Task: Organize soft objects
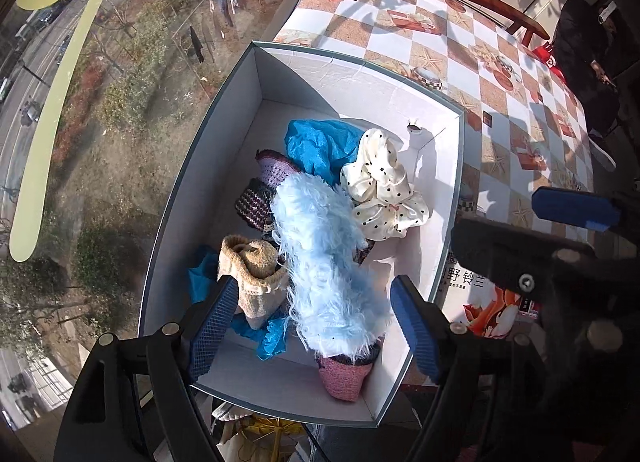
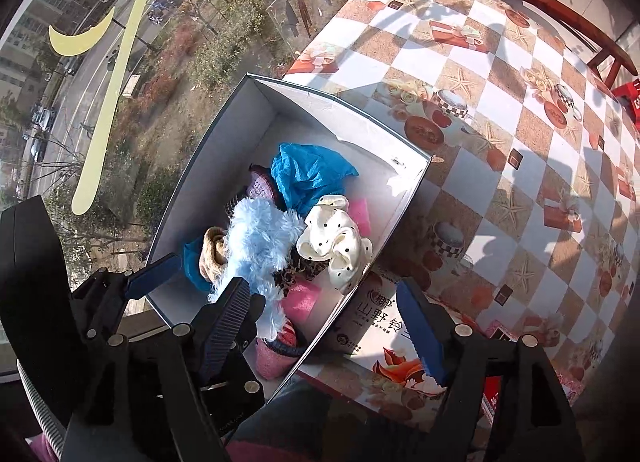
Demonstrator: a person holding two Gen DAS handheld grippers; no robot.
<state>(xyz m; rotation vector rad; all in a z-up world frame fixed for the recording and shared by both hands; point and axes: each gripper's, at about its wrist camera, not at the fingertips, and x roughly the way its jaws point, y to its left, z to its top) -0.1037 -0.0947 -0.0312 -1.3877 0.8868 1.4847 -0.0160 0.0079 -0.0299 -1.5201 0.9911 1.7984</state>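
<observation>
Fluffy blue scarf [image 1: 328, 262] lies heaped on the other soft things inside the box [image 1: 360, 73], gathered there to keep them together. Both my left gripper [image 1: 312, 326] and right gripper [image 2: 324, 322] hang above, jaws wide, holding nothing.

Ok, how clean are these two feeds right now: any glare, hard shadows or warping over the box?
Left wrist view: hard sun on the white box, a sharp shadow across its far wall, the fluffy blue piece crisp. Right wrist view: long shadows on the checked tablecloth, yellow lettering on the window glass. Both bow straight edges; corners go black.
</observation>
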